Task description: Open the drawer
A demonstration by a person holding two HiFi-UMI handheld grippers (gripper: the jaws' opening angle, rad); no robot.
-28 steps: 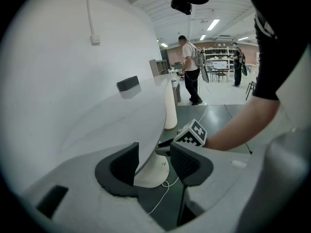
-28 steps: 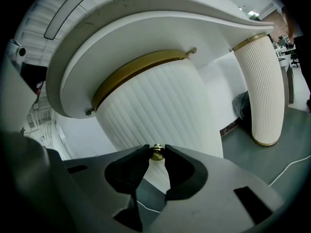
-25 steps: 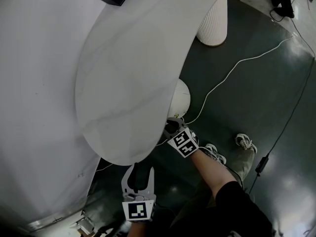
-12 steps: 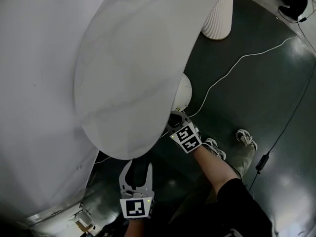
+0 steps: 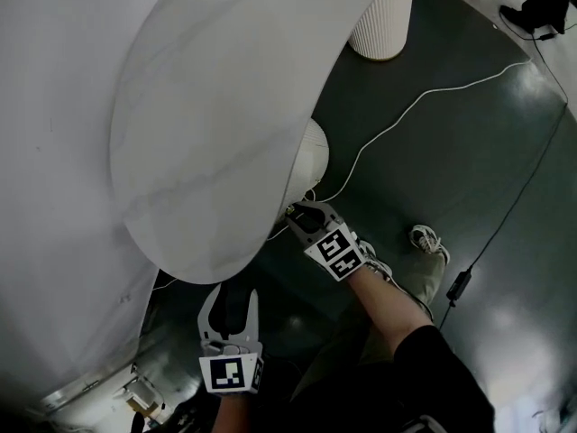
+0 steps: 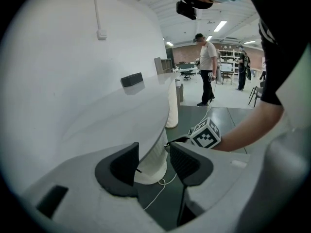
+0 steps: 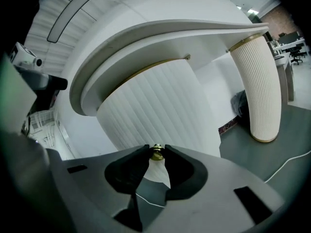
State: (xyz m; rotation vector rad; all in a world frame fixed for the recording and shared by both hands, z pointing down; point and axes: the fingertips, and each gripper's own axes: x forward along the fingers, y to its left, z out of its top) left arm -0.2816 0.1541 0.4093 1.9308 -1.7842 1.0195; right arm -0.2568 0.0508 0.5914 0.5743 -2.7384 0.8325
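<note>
The right tongs [image 7: 156, 155] are clenched on the small brass knob [image 7: 156, 151] of the ribbed drawer front [image 7: 160, 115] under the counter [image 5: 207, 133]. The left tongs [image 6: 153, 160] hang released, empty. The grip looks done. No gap shows, so the pull seems left.

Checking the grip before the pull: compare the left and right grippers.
The left gripper is open and empty; the right gripper is shut on a small brass knob. The left gripper hangs short of the desk; the right gripper reaches the ribbed pedestal under it. Both carry a marker cube.
</note>
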